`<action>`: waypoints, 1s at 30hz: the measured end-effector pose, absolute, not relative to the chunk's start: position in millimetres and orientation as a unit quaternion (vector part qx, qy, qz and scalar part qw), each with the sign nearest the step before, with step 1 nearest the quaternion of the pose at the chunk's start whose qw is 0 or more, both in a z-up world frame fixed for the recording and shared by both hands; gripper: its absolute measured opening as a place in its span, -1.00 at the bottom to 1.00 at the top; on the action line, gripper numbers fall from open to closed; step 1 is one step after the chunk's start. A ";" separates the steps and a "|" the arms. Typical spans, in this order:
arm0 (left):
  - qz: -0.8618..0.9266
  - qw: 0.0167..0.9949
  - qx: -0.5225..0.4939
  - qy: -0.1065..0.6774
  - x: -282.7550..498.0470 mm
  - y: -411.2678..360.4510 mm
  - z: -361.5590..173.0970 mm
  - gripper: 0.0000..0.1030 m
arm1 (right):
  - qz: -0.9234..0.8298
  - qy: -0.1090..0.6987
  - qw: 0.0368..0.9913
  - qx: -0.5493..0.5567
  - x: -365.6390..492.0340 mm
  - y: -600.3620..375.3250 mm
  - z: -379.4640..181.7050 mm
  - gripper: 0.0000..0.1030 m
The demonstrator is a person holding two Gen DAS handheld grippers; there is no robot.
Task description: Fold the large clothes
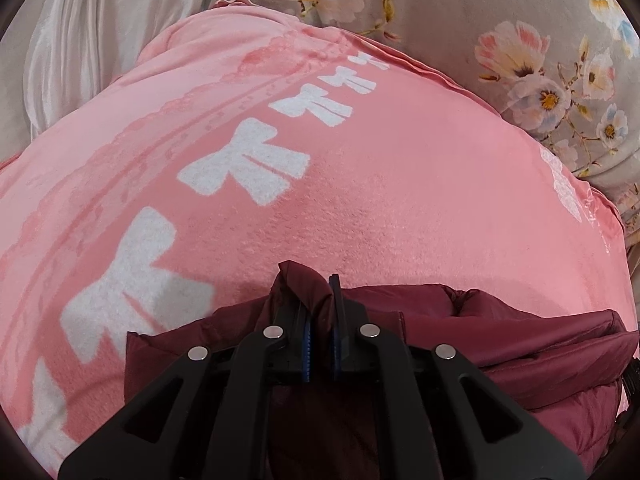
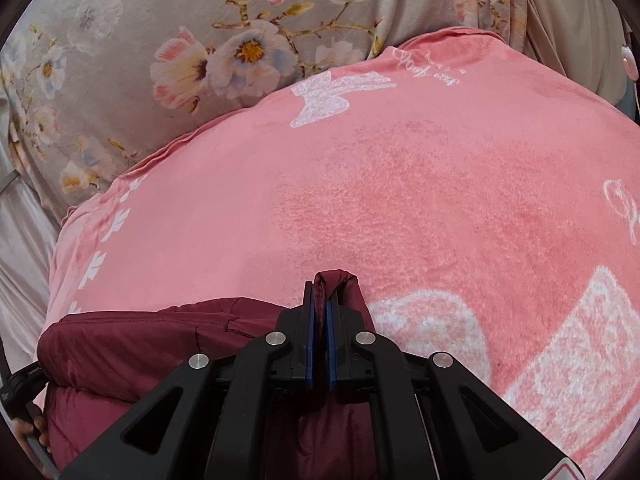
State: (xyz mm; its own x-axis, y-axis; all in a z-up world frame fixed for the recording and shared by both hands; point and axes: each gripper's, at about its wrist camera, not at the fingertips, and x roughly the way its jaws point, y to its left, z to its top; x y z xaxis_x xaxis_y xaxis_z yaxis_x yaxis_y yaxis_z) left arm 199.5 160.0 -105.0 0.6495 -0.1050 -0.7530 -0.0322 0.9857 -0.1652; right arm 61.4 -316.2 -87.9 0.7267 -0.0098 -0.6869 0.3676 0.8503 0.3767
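A dark maroon padded jacket [image 1: 500,340] lies low in the left wrist view on a pink fleece blanket [image 1: 380,184] with white bows. My left gripper [image 1: 320,296] is shut on a raised fold of the jacket's edge, and the fabric bulges up between its fingers. In the right wrist view the same jacket [image 2: 140,344] stretches off to the left over the pink blanket [image 2: 420,184]. My right gripper [image 2: 322,292] is shut on another pinched fold of it. Both grippers point down at the blanket, close above it.
Grey floral bedding [image 1: 520,40] rises behind the blanket, also seen as floral bedding [image 2: 160,40] in the right wrist view. Pale satin cloth [image 1: 100,28] lies at the far left. A hand [image 2: 32,420] on the other tool shows at the lower left edge.
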 end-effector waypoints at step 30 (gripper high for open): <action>-0.099 0.939 -0.004 0.329 124.6 28.1 -37.7 -0.06 | 0.023 0.301 0.949 0.094 37.6 -132.8 -15.8 -0.92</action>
